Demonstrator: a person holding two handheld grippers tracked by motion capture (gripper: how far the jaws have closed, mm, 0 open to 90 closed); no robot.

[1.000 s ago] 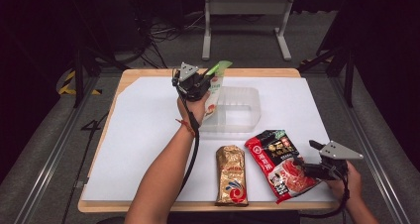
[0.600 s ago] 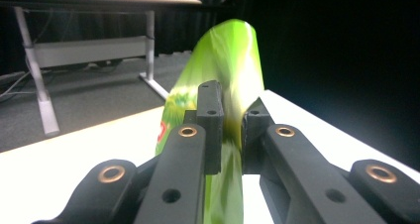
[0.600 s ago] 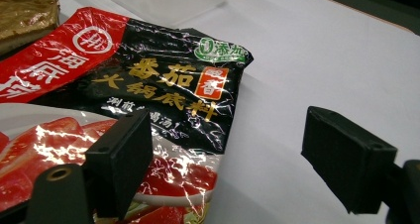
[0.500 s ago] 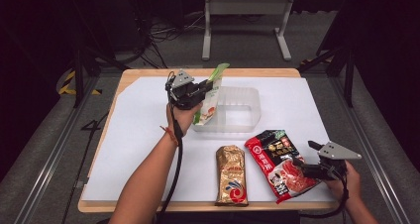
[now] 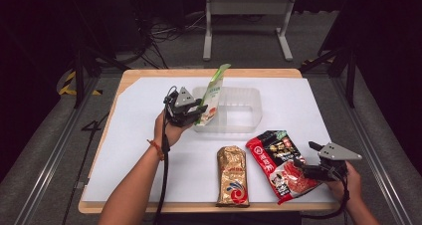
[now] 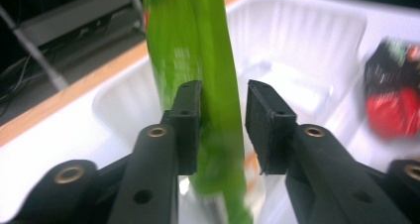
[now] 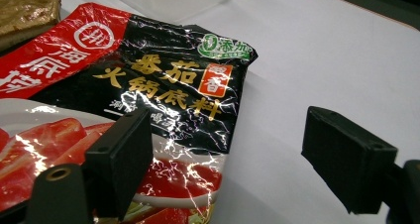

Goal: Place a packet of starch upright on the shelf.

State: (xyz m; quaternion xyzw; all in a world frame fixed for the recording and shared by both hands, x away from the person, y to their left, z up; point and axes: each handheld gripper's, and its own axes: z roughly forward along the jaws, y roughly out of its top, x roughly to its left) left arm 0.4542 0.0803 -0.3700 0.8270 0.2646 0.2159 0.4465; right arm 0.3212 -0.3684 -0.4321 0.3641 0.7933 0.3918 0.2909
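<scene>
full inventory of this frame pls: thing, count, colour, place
green pouch: 1, green and white, standing on end in the tub's left end, between the left gripper's jaws
tub: 1, clear plastic, middle of the sheet
gold packet: 1, gold, flat near the front edge
red and black packet: 1, flat, right of the gold packet
sheet: 1, white, covers the table
table: 1, light wood
left gripper: 1, black, at the tub, jaws just been opening, pads off the pouch
right gripper: 1, black, open over the red and black packet's edge
</scene>
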